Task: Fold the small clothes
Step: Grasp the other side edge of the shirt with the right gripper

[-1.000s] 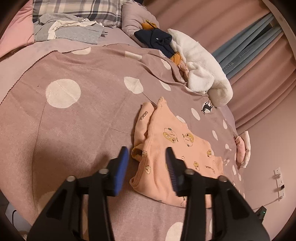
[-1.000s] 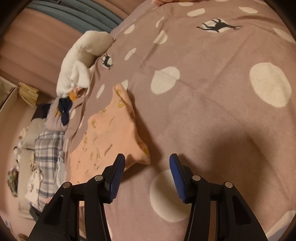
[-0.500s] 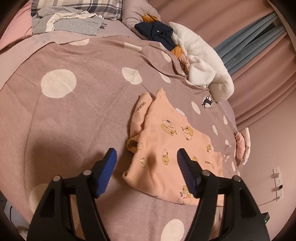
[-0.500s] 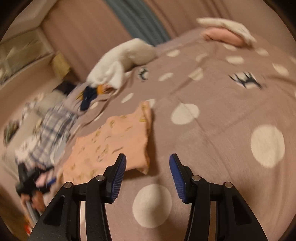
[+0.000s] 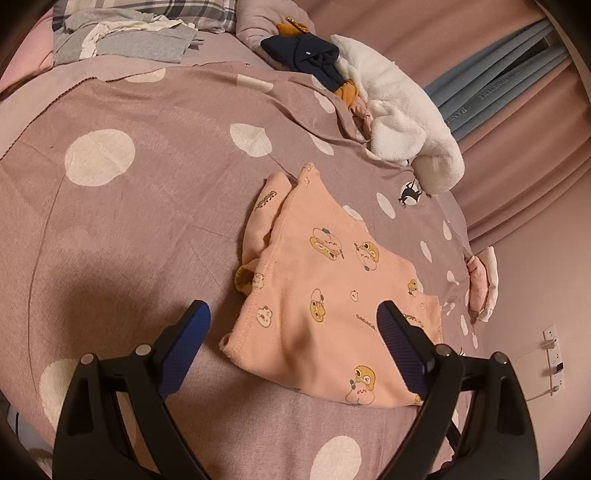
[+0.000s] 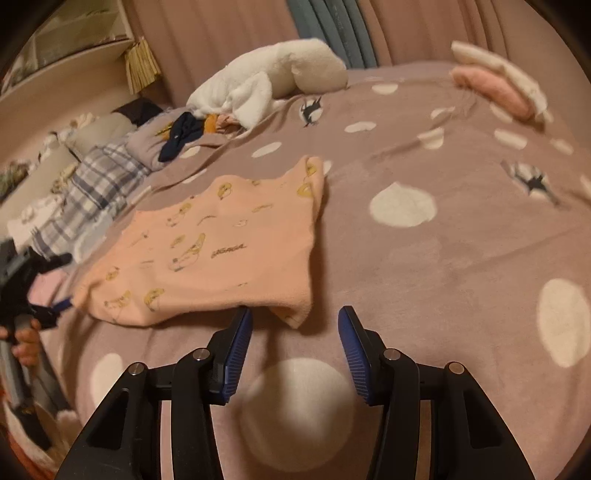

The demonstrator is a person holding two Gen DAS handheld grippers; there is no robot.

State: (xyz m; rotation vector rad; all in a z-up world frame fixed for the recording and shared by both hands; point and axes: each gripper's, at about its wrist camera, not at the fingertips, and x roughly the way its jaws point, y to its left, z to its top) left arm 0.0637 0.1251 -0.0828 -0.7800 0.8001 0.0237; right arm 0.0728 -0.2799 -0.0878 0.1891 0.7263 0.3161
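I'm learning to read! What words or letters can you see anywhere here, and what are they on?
"GAGAGA": on the folded-under part of the peach baby garment, near its far left edge; again small by the left gripper, and in the right wrist view.
Curtain: printed upside down, too distorted to read.
Nothing else is legible.

A mauve bedspread [image 5: 155,206] with pale polka dots and small dark cat figures covers the bed and fills most of both views. Behind the bedspread hang pink pleated curtains [image 5: 517,155], with a blue-grey curtain panel [image 5: 495,85] between them. At the head end of the bedspread lie a plaid pillow [image 5: 192,11] and a heap of grey and white cloth [image 5: 122,40]. Beyond the bedspread's far edge, a plain pink wall [image 5: 546,280] carries a white socket plate [image 5: 554,354] with a thin cable. In the right wrist view, pale shelving [image 6: 70,55] stands past the head end of the bedspread, blurred. The light is warm and dim.
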